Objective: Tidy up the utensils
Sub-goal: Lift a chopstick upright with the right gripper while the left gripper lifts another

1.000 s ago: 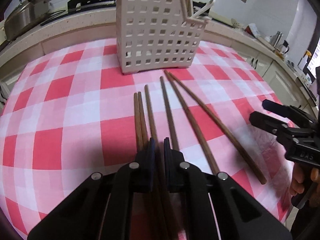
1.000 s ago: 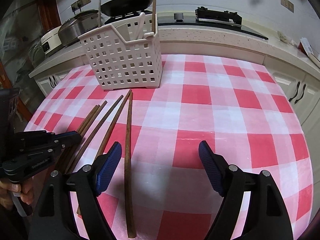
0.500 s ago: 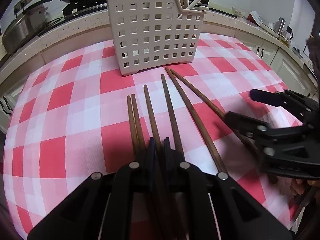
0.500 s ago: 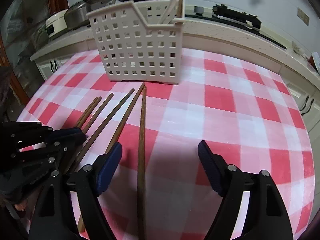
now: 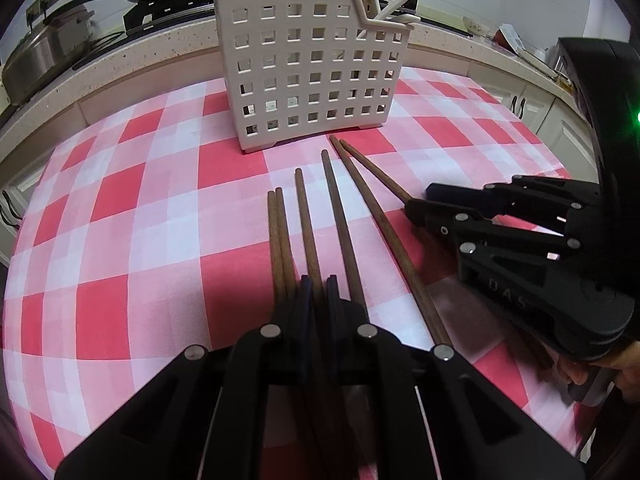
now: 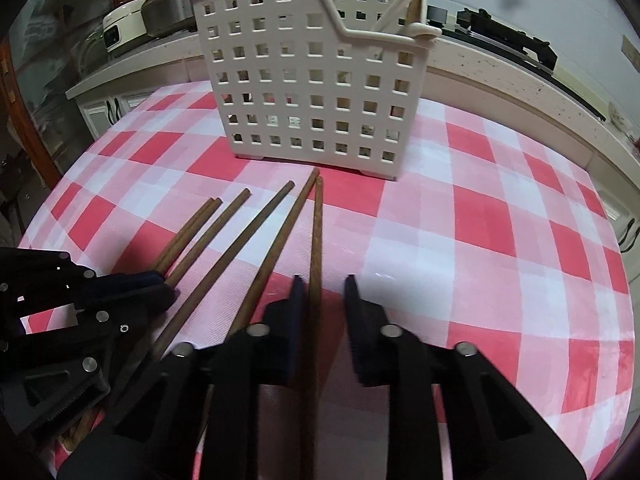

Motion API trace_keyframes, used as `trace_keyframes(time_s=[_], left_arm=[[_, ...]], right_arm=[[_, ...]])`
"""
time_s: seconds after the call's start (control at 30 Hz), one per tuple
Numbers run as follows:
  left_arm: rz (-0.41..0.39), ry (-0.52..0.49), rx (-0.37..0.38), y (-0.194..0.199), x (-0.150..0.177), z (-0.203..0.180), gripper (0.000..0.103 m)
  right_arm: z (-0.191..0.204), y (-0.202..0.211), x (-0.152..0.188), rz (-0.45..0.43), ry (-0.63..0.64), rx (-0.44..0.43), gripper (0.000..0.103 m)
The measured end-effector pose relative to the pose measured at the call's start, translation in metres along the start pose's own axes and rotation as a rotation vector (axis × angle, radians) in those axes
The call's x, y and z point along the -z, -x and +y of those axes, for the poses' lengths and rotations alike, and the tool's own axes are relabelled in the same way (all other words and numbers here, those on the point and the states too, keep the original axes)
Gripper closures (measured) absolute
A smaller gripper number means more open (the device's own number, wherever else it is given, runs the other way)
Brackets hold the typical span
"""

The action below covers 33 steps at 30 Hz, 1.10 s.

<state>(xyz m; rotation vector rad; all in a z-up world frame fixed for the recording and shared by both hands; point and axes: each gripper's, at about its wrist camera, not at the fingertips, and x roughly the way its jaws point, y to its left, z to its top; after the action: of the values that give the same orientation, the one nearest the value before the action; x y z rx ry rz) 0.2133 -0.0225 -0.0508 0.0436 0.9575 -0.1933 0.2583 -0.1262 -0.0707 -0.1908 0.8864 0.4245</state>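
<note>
Left wrist: six chopsticks (image 5: pixel 340 216), one caddy (image 5: pixel 308 60); left tool (image 5: pixel 316 292) clamps one, right tool (image 6: pixel 322 292) closing around another.

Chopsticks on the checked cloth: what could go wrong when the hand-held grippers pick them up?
The right hand-held gripper has just been closing its jaws around the outermost chopstick, which sits against one finger; it might roll or slip out. The left hand-held gripper is shut on a middle chopstick with neighbours lying close, so lifting could drag them.
</note>
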Motion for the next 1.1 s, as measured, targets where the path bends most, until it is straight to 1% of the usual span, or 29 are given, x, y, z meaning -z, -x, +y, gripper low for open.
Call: trace_keyframes(time_s=[0.07, 0.13, 0.3, 0.6, 0.93, 1.1], left_arm=[[-0.002, 0.01, 0.013, 0.001, 0.0, 0.001, 0.096], [-0.005, 0.016, 0.022, 0.002, 0.0, 0.002, 0.096], [-0.031, 0.019, 0.031, 0.013, -0.001, 0.003, 0.096], [-0.103, 0.053, 0.044, 0.048, -0.006, 0.01, 0.096], [-0.173, 0.087, 0.069, 0.082, -0.009, 0.017, 0.096], [-0.21, 0.088, 0.067, 0.101, -0.01, 0.017, 0.096]], right_arm=[[-0.001, 0.0, 0.0, -0.002, -0.004, 0.001, 0.093], [-0.005, 0.001, 0.0, -0.006, -0.024, -0.018, 0.094], [-0.013, 0.01, 0.002, -0.024, -0.063, -0.03, 0.094], [-0.028, 0.053, 0.002, -0.093, -0.118, -0.056, 0.094], [-0.035, 0.093, 0.008, -0.154, -0.139, -0.047, 0.094], [-0.037, 0.11, 0.009, -0.185, -0.141, -0.047, 0.094]])
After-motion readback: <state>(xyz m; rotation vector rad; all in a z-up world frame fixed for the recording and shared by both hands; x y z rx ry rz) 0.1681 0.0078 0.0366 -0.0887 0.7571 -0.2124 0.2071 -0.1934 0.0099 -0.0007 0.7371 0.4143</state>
